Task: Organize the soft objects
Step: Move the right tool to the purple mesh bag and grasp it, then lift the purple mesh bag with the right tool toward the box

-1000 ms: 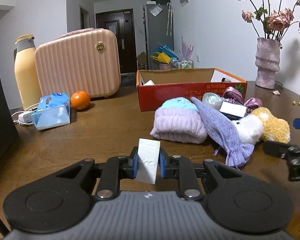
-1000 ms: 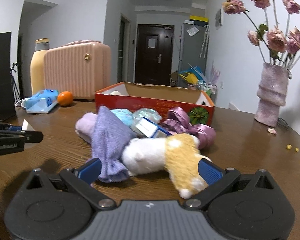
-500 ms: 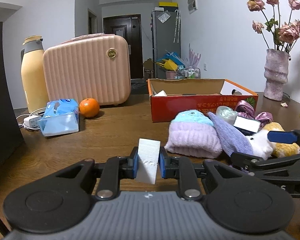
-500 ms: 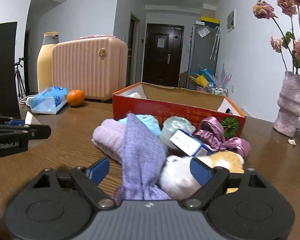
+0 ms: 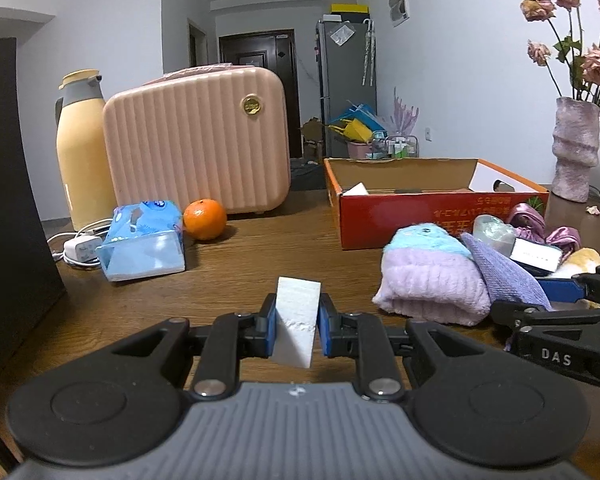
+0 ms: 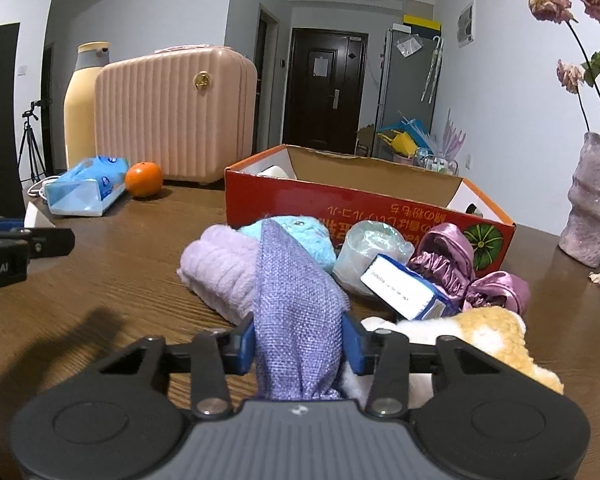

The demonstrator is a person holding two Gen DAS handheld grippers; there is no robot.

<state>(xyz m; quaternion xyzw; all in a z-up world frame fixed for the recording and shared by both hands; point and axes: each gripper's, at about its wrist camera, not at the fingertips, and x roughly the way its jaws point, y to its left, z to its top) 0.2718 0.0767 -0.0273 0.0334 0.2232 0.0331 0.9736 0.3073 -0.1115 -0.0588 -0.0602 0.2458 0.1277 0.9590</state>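
My left gripper (image 5: 297,330) is shut on a white foam block (image 5: 296,326), held low over the wooden table. My right gripper (image 6: 299,344) has closed on the purple woven cloth (image 6: 296,308), which lies draped over a lilac and turquoise knit hat (image 6: 228,268). The pile also holds a white and yellow plush toy (image 6: 488,336), a blue and white carton (image 6: 404,290), a clear wrapped bundle (image 6: 370,252) and shiny purple scrunchies (image 6: 460,264). Behind the pile stands an open red cardboard box (image 6: 340,208). The right gripper also shows in the left wrist view (image 5: 556,312).
A pink ribbed case (image 5: 196,144), a yellow thermos (image 5: 80,148), a blue tissue pack (image 5: 144,240), an orange (image 5: 205,219) and a white charger (image 5: 80,250) stand at the back left. A vase of dried roses (image 5: 574,148) stands at the right.
My right gripper moved forward into the pile and its jaws closed from wide open onto the purple cloth. My left gripper kept its hold on the foam block and shifted slightly.
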